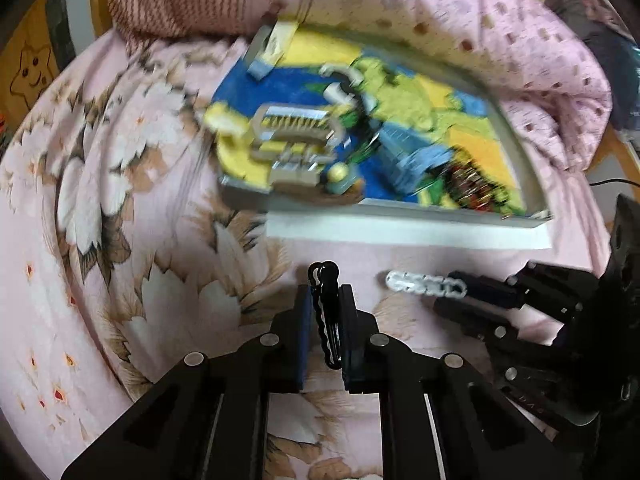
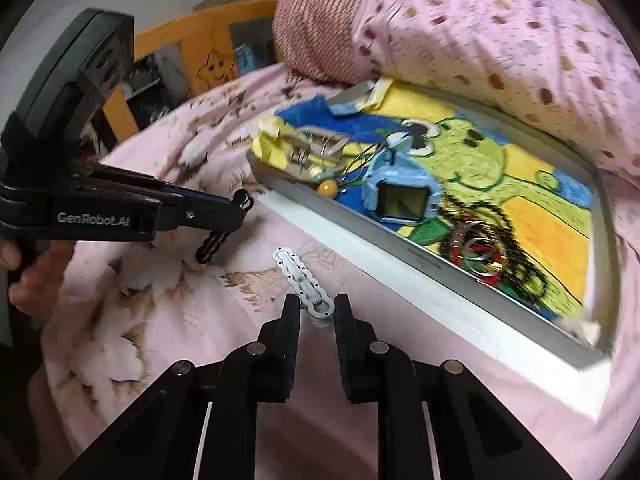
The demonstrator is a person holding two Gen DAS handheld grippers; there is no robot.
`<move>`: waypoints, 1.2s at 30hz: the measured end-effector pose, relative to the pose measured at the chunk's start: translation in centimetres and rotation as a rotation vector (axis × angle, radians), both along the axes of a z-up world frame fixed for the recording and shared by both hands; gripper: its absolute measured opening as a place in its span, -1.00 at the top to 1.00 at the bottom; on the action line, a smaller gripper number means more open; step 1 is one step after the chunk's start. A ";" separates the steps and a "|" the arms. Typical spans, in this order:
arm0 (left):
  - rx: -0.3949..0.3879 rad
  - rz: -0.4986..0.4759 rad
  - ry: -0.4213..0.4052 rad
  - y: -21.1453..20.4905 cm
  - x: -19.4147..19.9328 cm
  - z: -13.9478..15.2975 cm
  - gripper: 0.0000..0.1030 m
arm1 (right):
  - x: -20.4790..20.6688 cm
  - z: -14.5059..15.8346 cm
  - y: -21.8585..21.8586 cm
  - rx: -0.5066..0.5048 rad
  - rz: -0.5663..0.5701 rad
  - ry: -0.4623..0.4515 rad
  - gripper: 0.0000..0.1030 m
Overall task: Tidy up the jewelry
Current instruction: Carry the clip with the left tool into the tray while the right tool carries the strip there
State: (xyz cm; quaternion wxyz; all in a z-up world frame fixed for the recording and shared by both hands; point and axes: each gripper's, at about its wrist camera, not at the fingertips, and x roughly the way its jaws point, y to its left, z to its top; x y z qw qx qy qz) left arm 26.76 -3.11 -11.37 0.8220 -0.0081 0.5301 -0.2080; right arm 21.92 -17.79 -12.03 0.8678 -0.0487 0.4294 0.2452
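Both tilt downward: left tool [image 1: 325, 308] clamps black hair clip [image 1: 328, 312], right tool [image 2: 318, 314] clamps white clip [image 2: 302, 278]

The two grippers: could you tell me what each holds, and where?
Left gripper pinches a black hair clip mid-length; right gripper grips a white hair clip by its spring end.

Soft, even indoor light filled both views with barely a shadow, motion blur smeared the tray [image 1: 404, 236] across the upper centre of the left view and less so in the right, and fisheye bending with black vignette ate every corner.
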 end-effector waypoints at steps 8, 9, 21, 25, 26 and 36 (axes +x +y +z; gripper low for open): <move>-0.100 -0.027 -0.129 -1.0 -1.1 2.7 0.81 | -1.4 3.7 -3.4 0.060 -0.174 -0.103 0.68; -0.116 -0.022 -0.150 -1.1 -1.0 3.0 0.81 | -1.2 3.9 -4.1 0.071 -0.206 -0.111 0.68; -0.300 0.047 -0.180 -3.9 2.8 3.3 0.81 | 1.2 2.8 -10.3 0.156 -0.513 -0.091 0.68; -0.317 0.002 -0.156 -5.9 3.5 2.5 0.81 | 1.7 2.3 -11.0 0.147 -0.551 -0.074 0.68; -0.317 -0.008 -0.150 -6.2 3.5 2.3 0.81 | 1.8 2.1 -11.2 0.142 -0.560 -0.066 0.68; -0.251 -0.071 -0.074 -7.8 3.6 0.2 0.80 | 2.4 1.3 -11.0 0.085 -0.570 -0.035 0.68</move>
